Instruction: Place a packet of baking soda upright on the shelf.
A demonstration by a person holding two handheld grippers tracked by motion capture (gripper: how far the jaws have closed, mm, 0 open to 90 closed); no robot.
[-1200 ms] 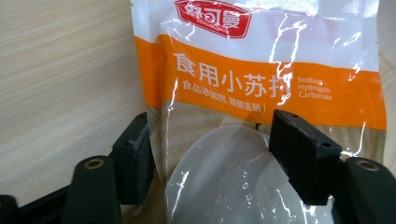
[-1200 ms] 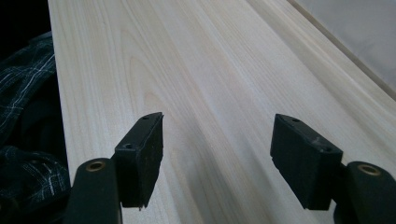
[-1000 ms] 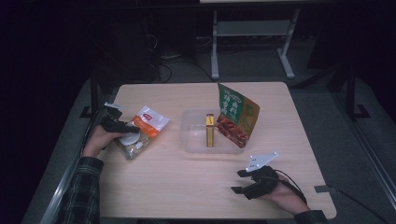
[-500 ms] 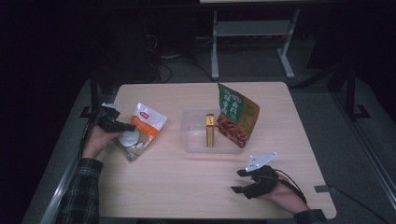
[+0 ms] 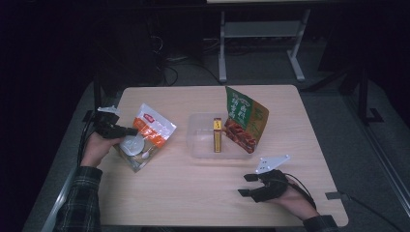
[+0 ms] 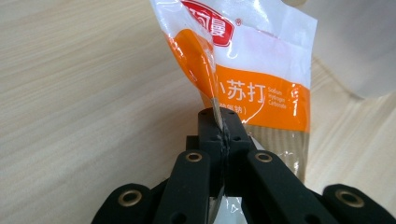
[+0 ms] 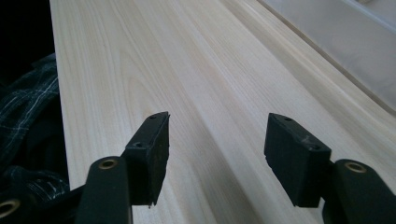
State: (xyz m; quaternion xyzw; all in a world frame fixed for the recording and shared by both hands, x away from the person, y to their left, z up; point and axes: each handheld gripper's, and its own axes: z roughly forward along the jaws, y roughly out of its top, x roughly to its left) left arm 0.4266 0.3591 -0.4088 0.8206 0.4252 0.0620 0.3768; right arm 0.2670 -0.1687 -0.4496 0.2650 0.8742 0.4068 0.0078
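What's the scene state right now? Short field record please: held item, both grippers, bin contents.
held item: orange-and-white pouch, pinched at its edge, partly lifted off the table
left gripper: jaws just closed, shut on the pouch's thin edge
right gripper: open, nothing between the jaws, low over bare table near the front edge
clear bin: holds a yellow box; a green snack bag leans at its right end
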